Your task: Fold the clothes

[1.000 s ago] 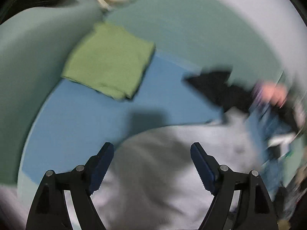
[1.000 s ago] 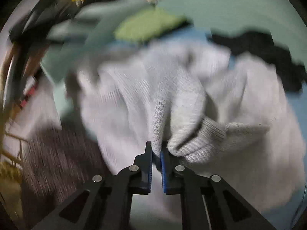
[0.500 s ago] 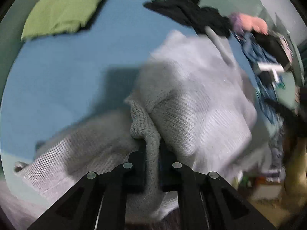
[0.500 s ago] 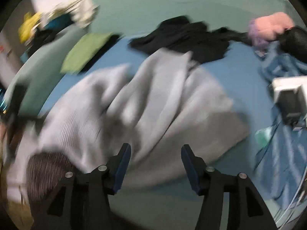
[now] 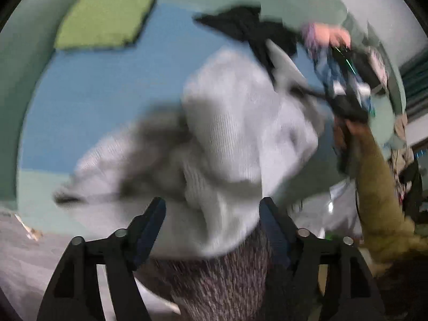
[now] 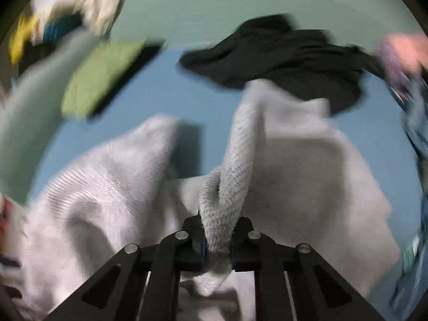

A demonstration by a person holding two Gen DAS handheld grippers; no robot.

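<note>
A pale grey knit sweater (image 5: 240,123) lies bunched on the blue sheet (image 5: 88,85), blurred by motion. My left gripper (image 5: 212,214) is open, its jaws wide apart over the sweater's near edge and holding nothing. In the right wrist view the same sweater (image 6: 307,165) spreads across the bed. My right gripper (image 6: 218,230) is shut on a thick ribbed fold of it, which rises away from the jaws.
A folded green garment (image 5: 104,16) lies at the far left, also in the right wrist view (image 6: 101,77). A black garment (image 6: 289,56) lies beyond the sweater. Pink and blue clothes (image 5: 337,53) pile at the right. A speckled dark fabric (image 5: 222,275) is below the left gripper.
My left gripper was shut on the sweater half a second ago and is now open. My right gripper was open and has now closed on a sweater fold.
</note>
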